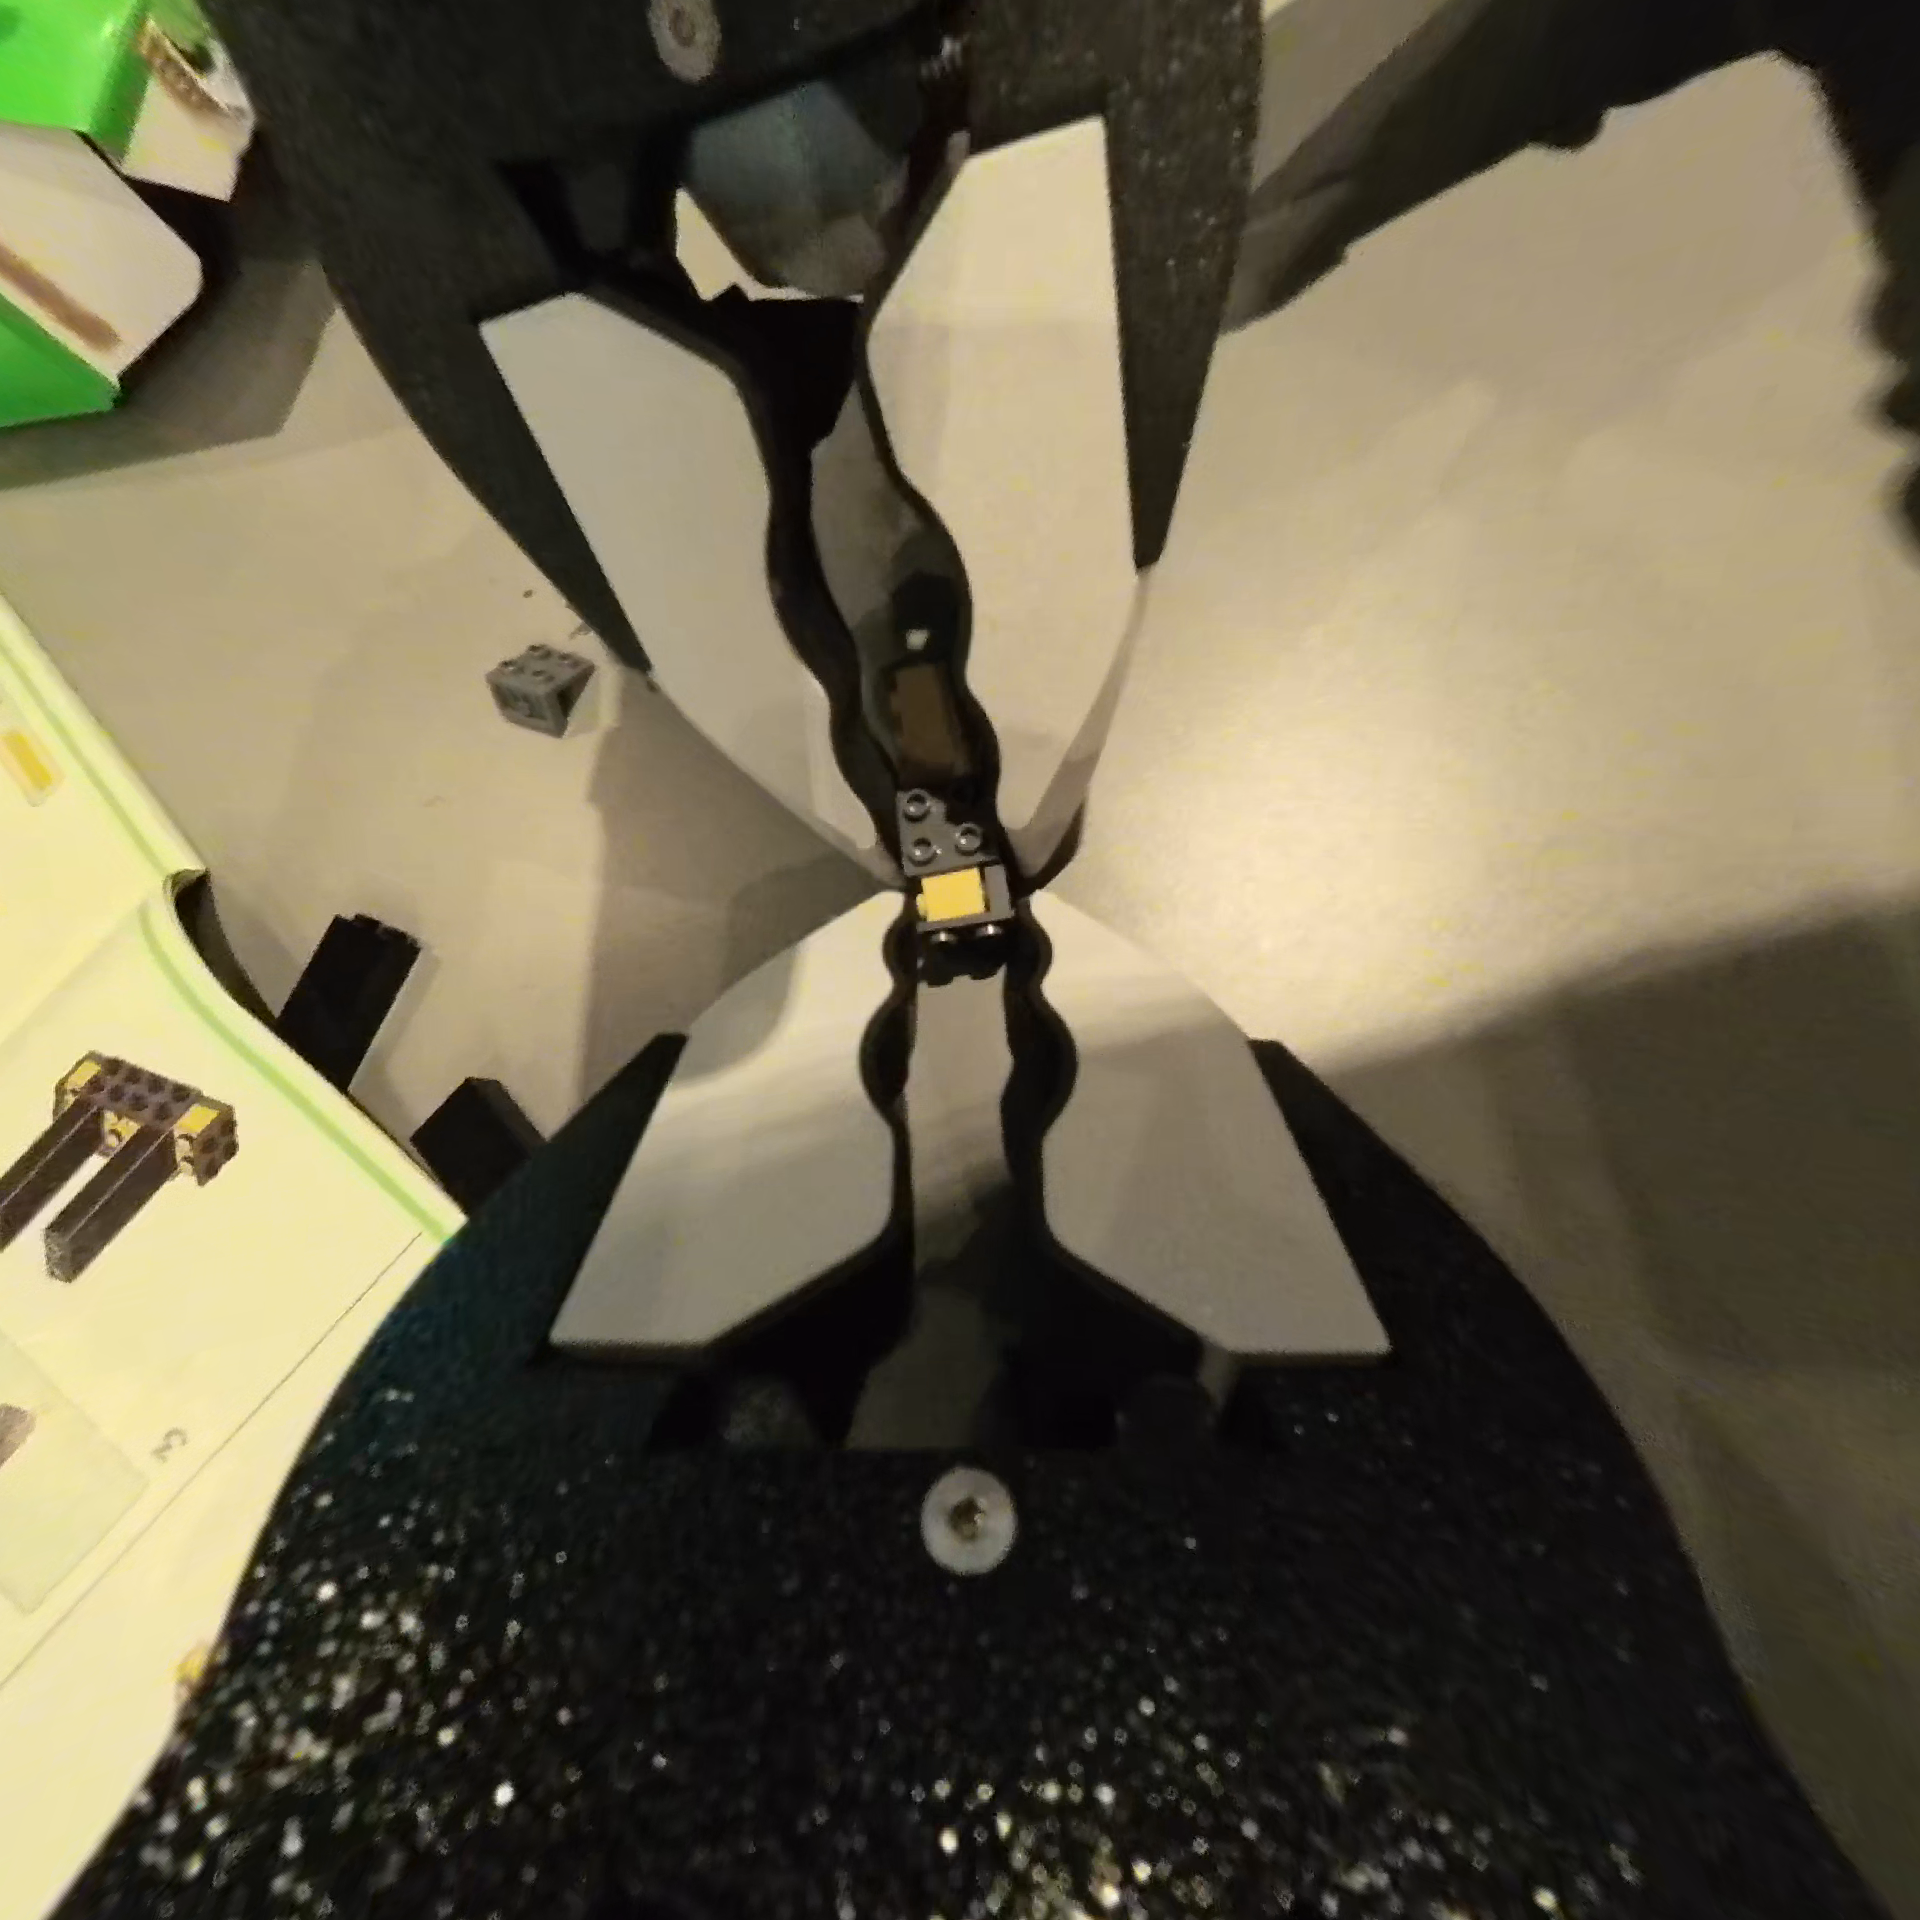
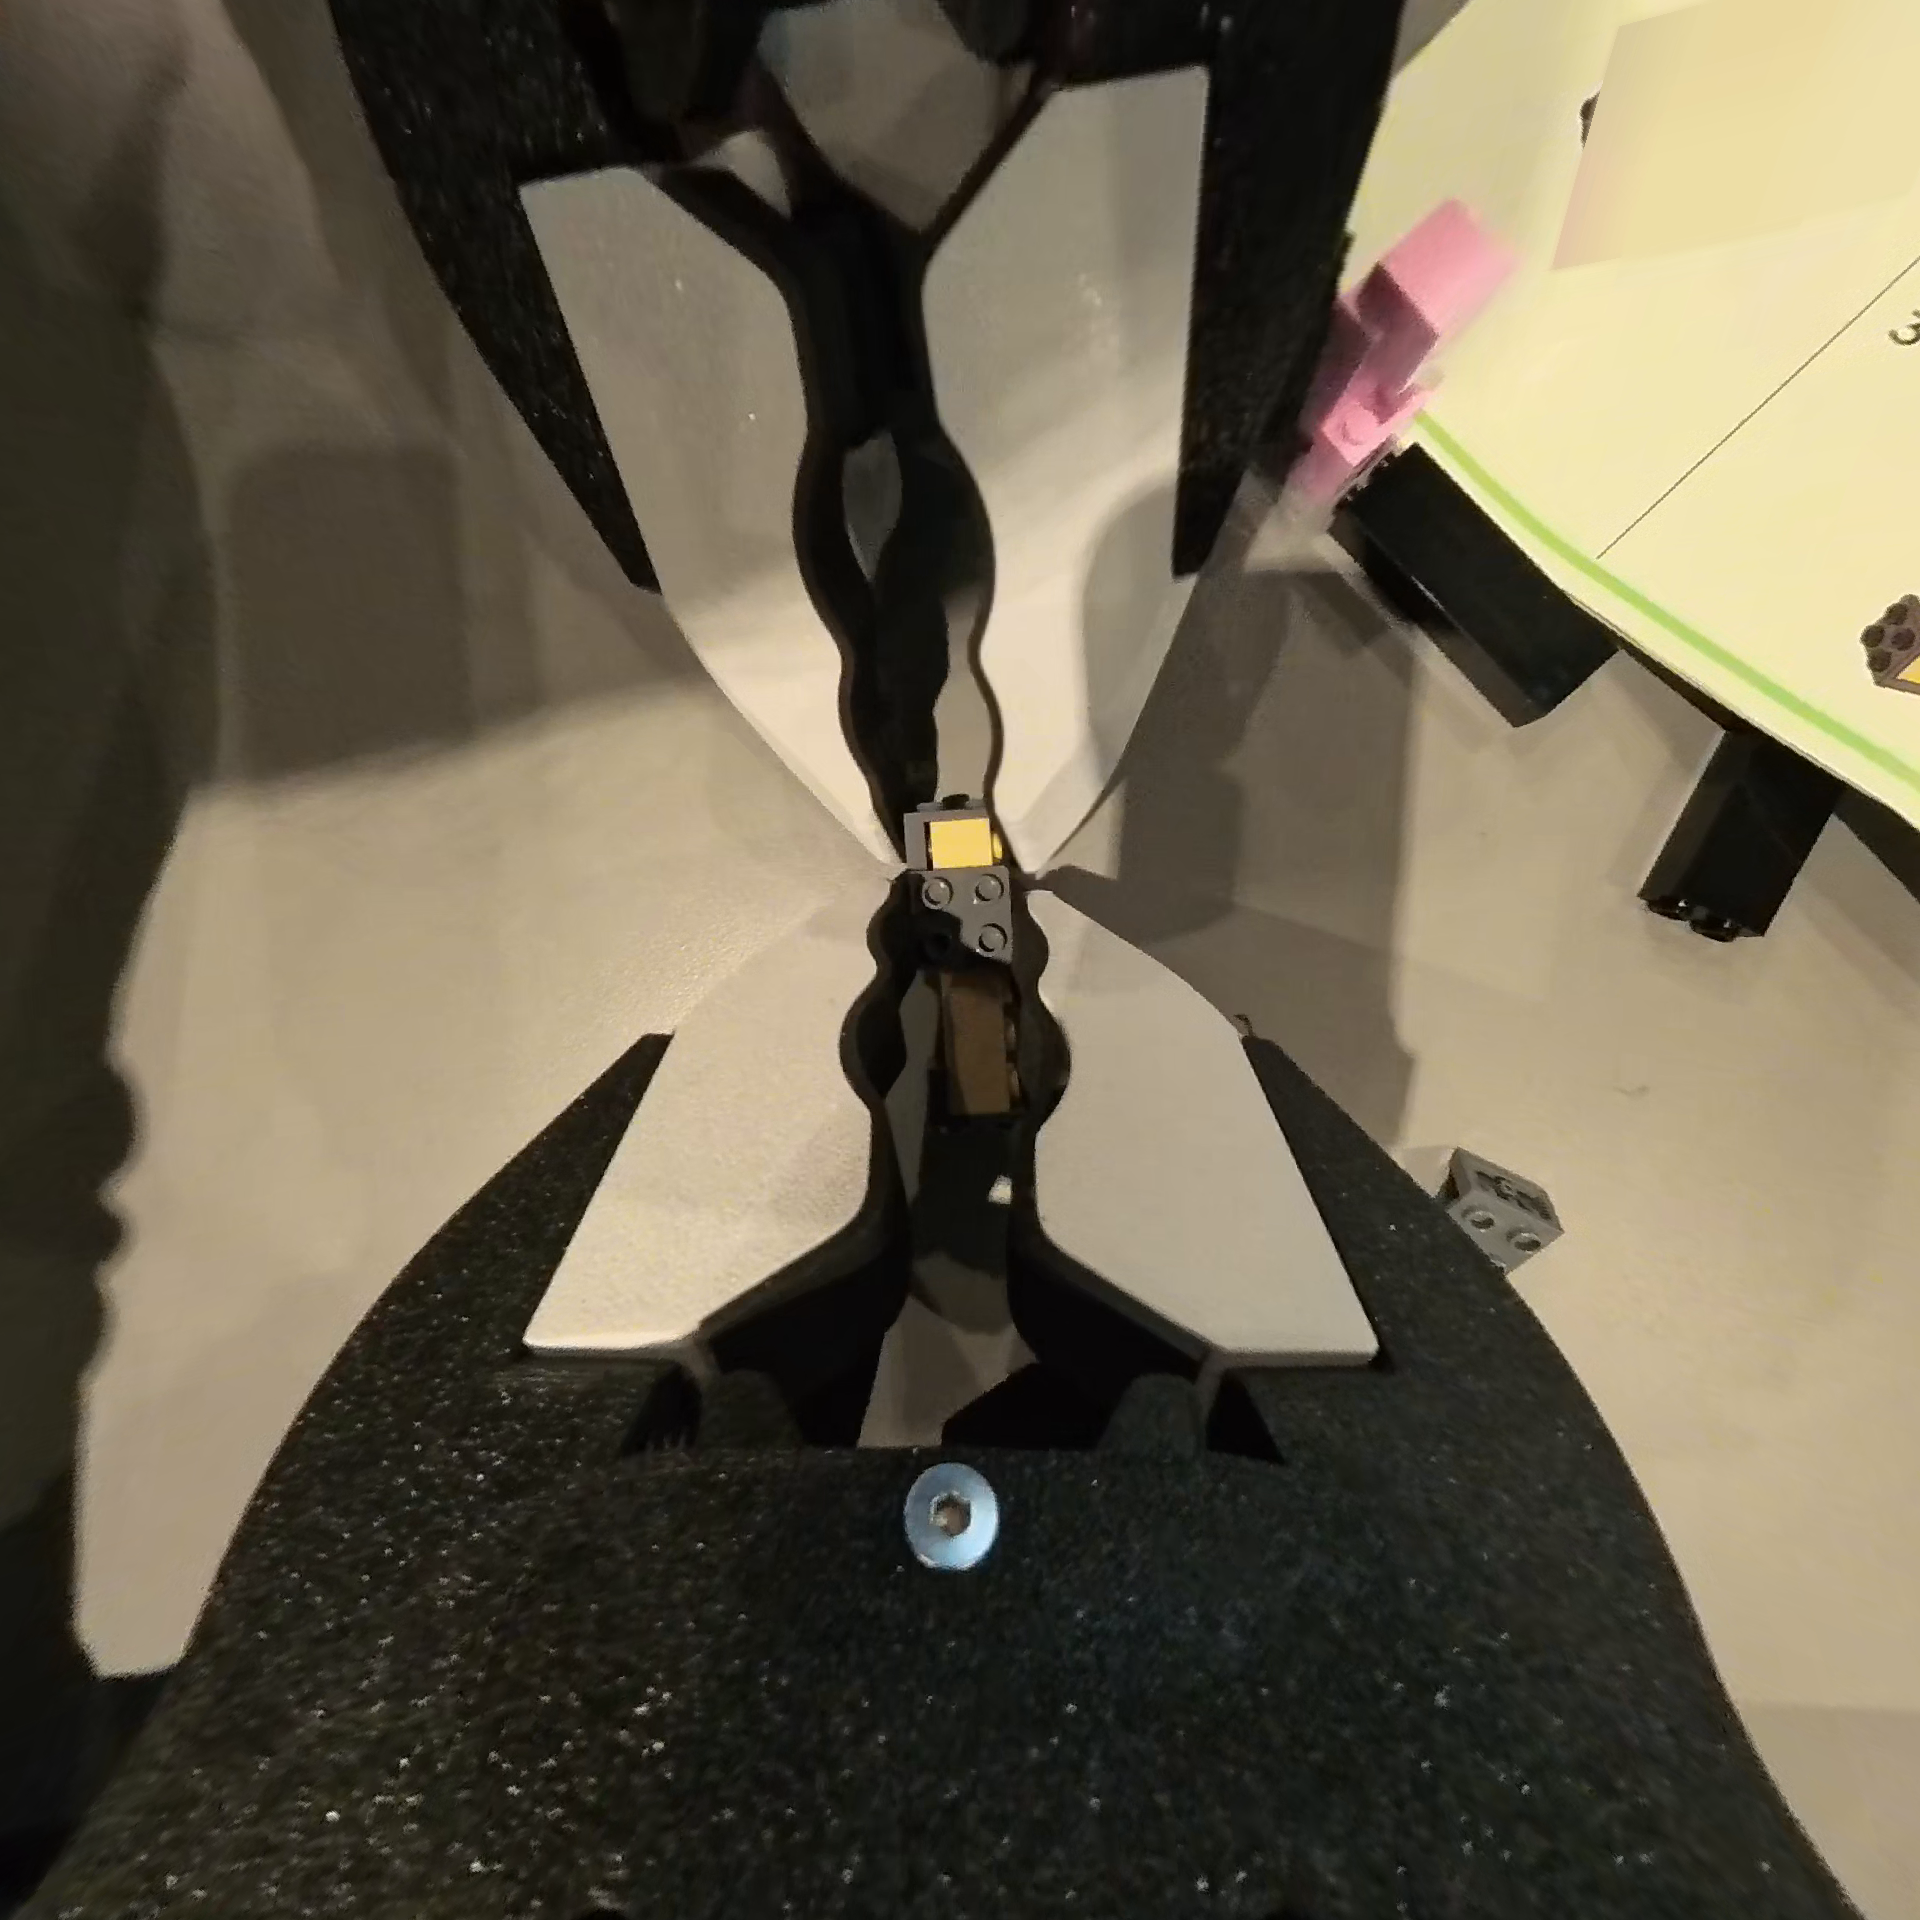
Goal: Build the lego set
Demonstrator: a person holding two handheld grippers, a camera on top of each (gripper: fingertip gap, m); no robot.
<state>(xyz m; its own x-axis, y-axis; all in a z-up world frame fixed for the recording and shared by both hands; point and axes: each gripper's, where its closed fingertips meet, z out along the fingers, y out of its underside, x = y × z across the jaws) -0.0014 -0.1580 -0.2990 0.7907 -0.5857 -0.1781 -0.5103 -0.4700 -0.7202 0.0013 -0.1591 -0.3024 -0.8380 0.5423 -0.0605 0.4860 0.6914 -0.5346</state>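
My two grippers meet tip to tip above the white table (image 1: 1455,727). My left gripper (image 1: 961,930) is shut on a small dark grey brick with a yellow face (image 1: 954,896). My right gripper (image 2: 961,909) is shut on a dark grey corner plate (image 2: 977,902) with a brown and black piece (image 2: 982,1060) behind it between the fingers. The yellow-faced brick (image 2: 956,842) touches the corner plate (image 1: 943,831) edge to edge. In each view the other gripper comes in from the top.
An open instruction booklet (image 1: 156,1039) lies to my left, also in the right wrist view (image 2: 1714,364). Long black bricks (image 2: 1475,613) lie partly under it, pink bricks (image 2: 1392,343) beside it. A loose grey brick (image 1: 540,691) sits on the table. A green box (image 1: 52,208) stands far left. Both grippers' tips are close together, under 4 cm apart.
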